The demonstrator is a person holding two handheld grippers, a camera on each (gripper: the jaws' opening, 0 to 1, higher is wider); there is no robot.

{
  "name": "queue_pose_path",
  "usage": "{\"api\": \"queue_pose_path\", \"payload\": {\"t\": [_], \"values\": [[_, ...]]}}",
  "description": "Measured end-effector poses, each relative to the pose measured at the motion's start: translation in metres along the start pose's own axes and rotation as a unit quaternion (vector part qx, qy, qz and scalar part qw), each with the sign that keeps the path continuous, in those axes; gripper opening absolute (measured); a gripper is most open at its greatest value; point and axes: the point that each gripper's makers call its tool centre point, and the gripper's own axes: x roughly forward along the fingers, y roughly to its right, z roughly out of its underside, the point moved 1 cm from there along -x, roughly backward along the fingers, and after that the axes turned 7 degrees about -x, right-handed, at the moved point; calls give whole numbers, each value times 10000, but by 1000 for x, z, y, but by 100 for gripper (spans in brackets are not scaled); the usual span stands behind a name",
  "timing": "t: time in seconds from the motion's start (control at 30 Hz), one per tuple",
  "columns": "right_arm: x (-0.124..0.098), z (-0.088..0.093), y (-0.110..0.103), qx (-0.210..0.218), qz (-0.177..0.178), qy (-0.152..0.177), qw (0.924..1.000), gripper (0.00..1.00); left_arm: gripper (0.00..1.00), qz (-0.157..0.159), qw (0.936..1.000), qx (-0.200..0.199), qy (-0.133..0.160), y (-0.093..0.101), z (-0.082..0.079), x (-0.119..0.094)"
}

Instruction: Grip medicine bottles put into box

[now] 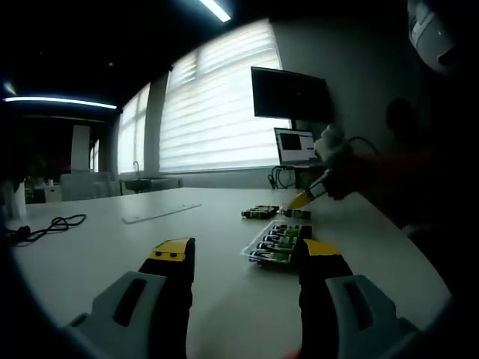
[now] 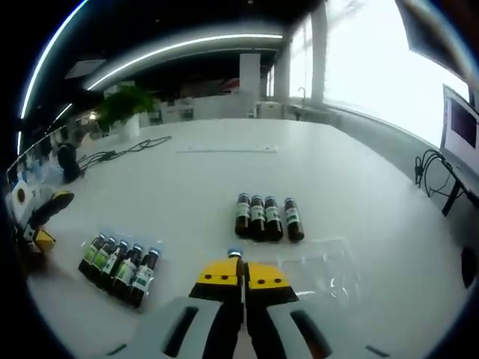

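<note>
My left gripper (image 1: 247, 250) is open and empty, low over the white table (image 1: 135, 239). Just ahead of it a clear tray (image 1: 250, 249) holds several green-labelled medicine bottles (image 1: 278, 241); these bottles (image 2: 120, 265) sit at the lower left in the right gripper view. Three or so brown bottles (image 2: 266, 217) lie in a row further on, also seen as a small group of bottles (image 1: 260, 213). My right gripper (image 2: 241, 273) is shut, with a blue-capped bottle (image 2: 234, 254) peeking out just past its tips. An empty clear plastic box (image 2: 329, 269) lies to its right. The left gripper (image 2: 46, 221) shows at the left edge.
A gloved hand (image 1: 333, 149) holds the right gripper (image 1: 305, 199) over the table's far side. A monitor (image 1: 288, 93) and a laptop (image 1: 296, 146) stand behind. Black cables (image 2: 123, 149) and a clear strip (image 2: 224, 149) lie on the table. A plant (image 2: 127, 105) stands at the far end.
</note>
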Motion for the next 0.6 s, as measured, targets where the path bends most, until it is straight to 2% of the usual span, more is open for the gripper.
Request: {"api": "queue_pose_path", "payload": {"t": [0.47,0.5,0.53,0.57,0.6], "values": [[-6,3,-6,-268,-7,48,9996,0,49,15,10000,-13,5,1,0,0],[-6,4,-8,-275,-20,36,9996,0,49,12,10000,-14,3,0,0,0],[-6,12,-10,-229,8,-133,9996,0,49,12,10000,-16,8,0,0,0],[-3,5,-9,-568,-68,77,9983,0,49,10,10000,-19,10,0,0,0],[-4,7,-10,-386,0,46,9992,0,49,7,10000,-19,8,0,0,0]]}}
